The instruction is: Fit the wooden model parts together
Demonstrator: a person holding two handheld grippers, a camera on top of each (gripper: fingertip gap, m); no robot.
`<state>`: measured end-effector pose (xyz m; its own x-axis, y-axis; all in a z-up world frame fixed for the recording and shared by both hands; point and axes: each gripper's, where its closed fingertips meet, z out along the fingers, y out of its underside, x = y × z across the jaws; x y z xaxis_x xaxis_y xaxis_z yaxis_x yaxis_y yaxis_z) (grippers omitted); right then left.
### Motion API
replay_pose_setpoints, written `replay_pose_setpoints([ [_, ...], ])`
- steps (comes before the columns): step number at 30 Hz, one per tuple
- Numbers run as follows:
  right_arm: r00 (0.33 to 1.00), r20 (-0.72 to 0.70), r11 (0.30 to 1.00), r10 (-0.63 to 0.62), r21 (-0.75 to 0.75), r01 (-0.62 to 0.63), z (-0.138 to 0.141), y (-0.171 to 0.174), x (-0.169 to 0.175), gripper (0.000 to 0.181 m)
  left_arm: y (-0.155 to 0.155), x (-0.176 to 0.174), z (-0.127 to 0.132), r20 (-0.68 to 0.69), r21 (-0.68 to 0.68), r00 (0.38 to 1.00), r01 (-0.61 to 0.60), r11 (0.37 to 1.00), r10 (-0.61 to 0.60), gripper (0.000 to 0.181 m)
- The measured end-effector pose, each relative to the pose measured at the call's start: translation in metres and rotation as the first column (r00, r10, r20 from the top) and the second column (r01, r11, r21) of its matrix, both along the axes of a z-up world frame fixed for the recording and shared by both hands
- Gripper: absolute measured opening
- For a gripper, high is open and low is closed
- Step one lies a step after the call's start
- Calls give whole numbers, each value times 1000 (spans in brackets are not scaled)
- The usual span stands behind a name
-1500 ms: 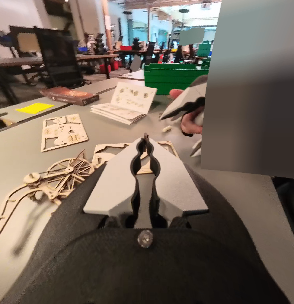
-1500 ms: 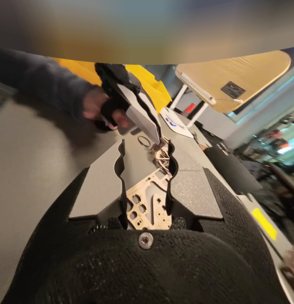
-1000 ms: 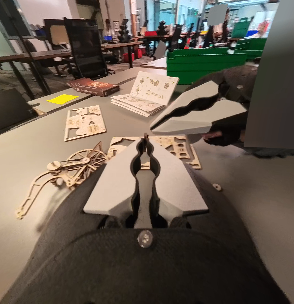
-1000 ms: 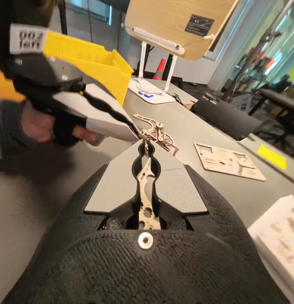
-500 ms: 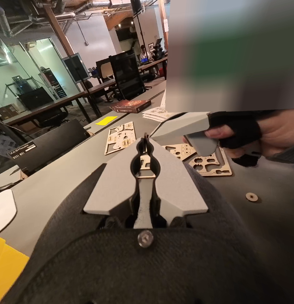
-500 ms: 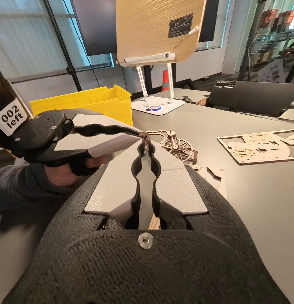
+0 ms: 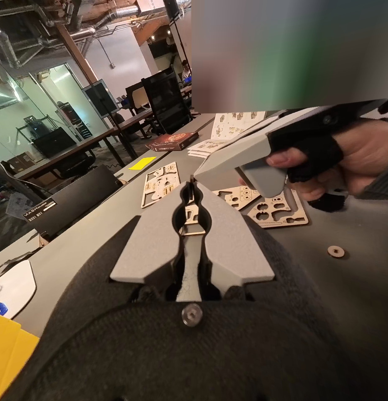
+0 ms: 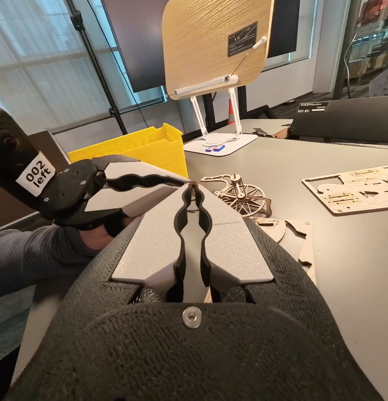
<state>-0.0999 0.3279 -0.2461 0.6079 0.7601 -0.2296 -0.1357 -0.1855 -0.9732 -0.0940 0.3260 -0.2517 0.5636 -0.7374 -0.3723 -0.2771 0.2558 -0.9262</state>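
Note:
My left gripper (image 7: 191, 184) is shut on a small thin wooden part (image 7: 191, 180) that sticks up from its tips. My right gripper (image 8: 192, 187) is shut, and its tips touch that same part (image 8: 193, 184); I cannot tell whether it pinches it. The two grippers meet tip to tip above the grey table (image 8: 297, 165); the right one (image 7: 197, 173) comes in from the right in the left wrist view, the left one (image 8: 187, 183) from the left in the right wrist view. A wooden wheel assembly (image 8: 243, 198) lies on the table just beyond the tips.
Punched wooden sheets lie flat nearby (image 7: 161, 186) (image 7: 273, 208) (image 8: 351, 188). A small wooden washer (image 7: 335, 252) lies to the right. A booklet (image 7: 230, 134), a brown box (image 7: 173, 142), a yellow bin (image 8: 145, 149) and a wooden book stand (image 8: 212, 43) stand farther off. Only a small space, under 4 cm, lies between the two pairs of fingers. From the left gripper's tips to the small wooden washer (image 7: 335, 252) is close to 12 cm.
Both grippers rose from the table and swung toward each other until their tips met. The right gripper went from open to shut. In the last half second they barely moved.

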Motion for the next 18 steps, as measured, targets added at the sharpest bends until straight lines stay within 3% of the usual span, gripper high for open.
replay_pose_setpoints([
  [18,996,85,999,33,-13,-32,-8,-2,-1,0,2,-4,0,-12,9,1000,-17,1000,17,1],
])
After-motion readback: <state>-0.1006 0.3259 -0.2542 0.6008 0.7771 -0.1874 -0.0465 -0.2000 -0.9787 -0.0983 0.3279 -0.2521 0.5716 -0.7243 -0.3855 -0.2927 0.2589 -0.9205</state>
